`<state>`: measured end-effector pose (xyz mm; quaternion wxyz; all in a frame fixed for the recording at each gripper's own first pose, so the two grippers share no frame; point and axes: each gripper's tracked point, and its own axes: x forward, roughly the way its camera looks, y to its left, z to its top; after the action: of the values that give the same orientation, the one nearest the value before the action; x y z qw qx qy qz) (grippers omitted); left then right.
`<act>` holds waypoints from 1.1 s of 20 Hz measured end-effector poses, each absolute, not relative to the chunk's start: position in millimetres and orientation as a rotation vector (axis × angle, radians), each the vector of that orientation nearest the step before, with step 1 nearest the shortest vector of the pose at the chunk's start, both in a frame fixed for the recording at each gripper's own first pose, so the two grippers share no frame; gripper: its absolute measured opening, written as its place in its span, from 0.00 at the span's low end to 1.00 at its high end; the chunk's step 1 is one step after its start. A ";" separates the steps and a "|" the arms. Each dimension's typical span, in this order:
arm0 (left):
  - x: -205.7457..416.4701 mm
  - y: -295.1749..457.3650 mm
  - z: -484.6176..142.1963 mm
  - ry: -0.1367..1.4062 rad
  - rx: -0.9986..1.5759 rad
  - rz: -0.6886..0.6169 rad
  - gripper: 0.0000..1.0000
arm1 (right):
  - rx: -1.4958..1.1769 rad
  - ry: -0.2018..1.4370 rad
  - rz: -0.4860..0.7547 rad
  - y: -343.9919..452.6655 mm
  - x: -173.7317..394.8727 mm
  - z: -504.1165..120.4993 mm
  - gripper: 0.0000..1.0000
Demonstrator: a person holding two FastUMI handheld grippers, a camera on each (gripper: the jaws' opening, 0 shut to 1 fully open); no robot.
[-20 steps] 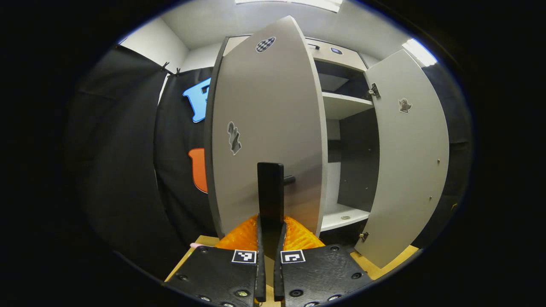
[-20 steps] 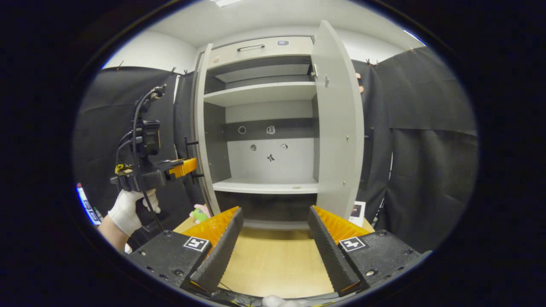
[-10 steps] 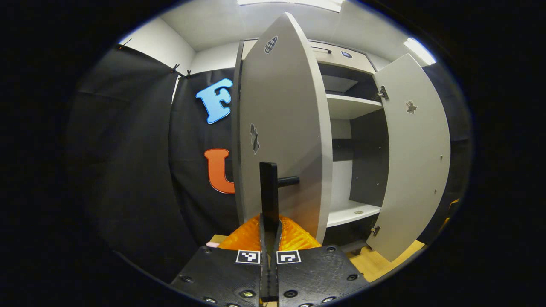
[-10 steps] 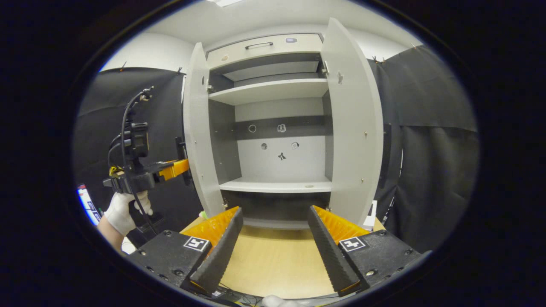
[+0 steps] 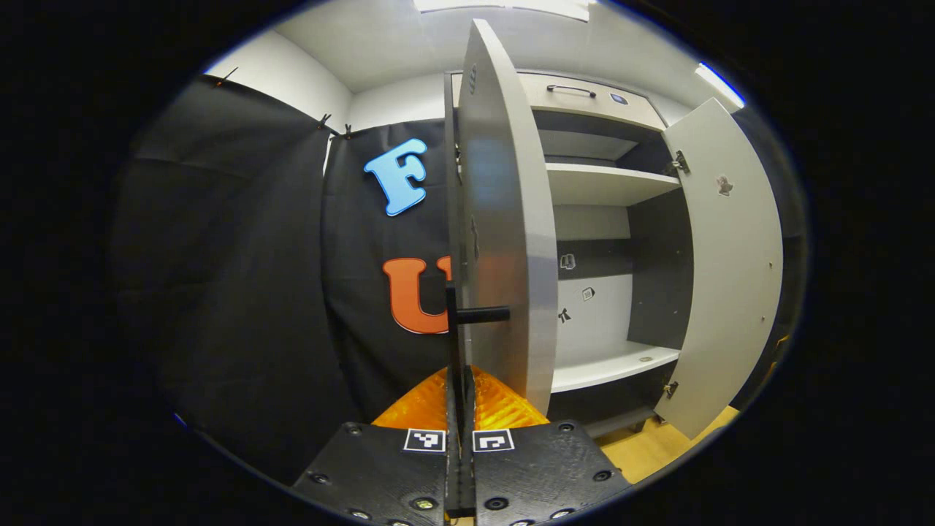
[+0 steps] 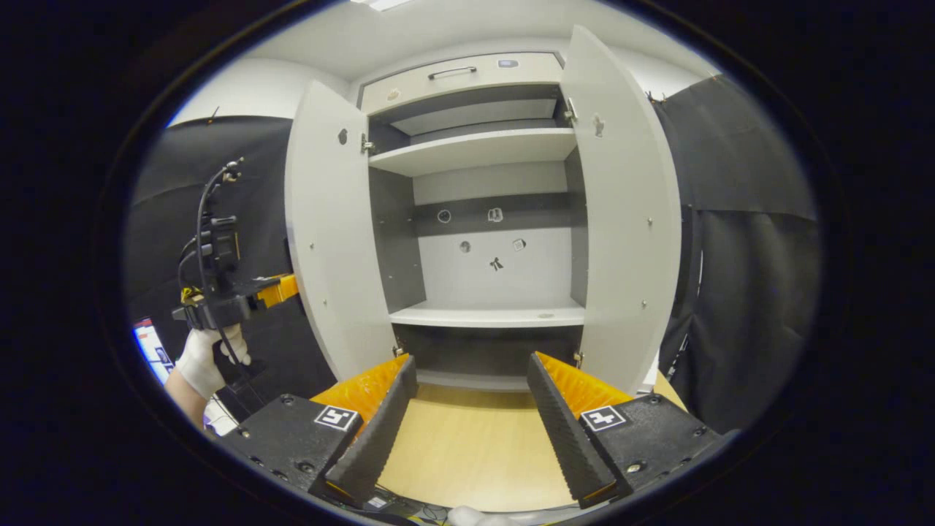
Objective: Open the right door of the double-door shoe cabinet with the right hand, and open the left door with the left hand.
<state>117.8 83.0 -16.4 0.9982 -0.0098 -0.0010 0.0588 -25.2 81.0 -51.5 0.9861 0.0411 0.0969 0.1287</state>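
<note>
We had the left gripper (image 5: 460,438) clamped on the left door's handle (image 5: 454,343), the dark bar rising straight ahead between its two fingers, which pressed on it from both sides with no gap left between them. From that gripper the left door (image 5: 504,241) stood edge-on just ahead and slightly to the right, swung well out from the shoe cabinet (image 5: 606,183), and past its edge, farther off and to the right, we could see the shelves inside. The right door (image 5: 723,270) hung open too, well off to the right of this gripper. In the right gripper view our right gripper (image 6: 471,431) held nothing; its fingers stood wide apart over the wooden floor (image 6: 467,453) (nothing lay between them), and it sat back from the cabinet, facing the open interior dead ahead. From there the right door (image 6: 621,219) was ahead and to the right, the left door (image 6: 329,234) ahead and to the left, both turned outward, and beyond the left door we saw the left gripper (image 6: 274,290) in a gloved hand (image 6: 201,361), reaching behind the panel. We judged the task nearly finished: the right door was done and released, the left door looked about as open as the right, and what remained seemed only to let go of the handle and draw the left gripper back.
</note>
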 end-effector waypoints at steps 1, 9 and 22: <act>116.6 95.0 -18.0 0.004 -0.014 0.132 0.00 | 0.083 0.189 0.259 81.8 -24.5 -49.0 0.96; 116.4 109.5 -21.3 0.013 -0.065 0.113 0.00 | 0.110 0.186 0.263 86.4 -23.4 -48.6 0.96; 104.1 111.1 -26.3 0.027 0.004 0.135 0.02 | 0.142 0.212 0.284 88.4 -26.3 -54.7 0.96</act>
<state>104.1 111.1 -26.3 0.9976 0.0021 0.0136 0.0672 -26.3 88.4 -54.7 0.9819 0.0705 0.1053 0.1410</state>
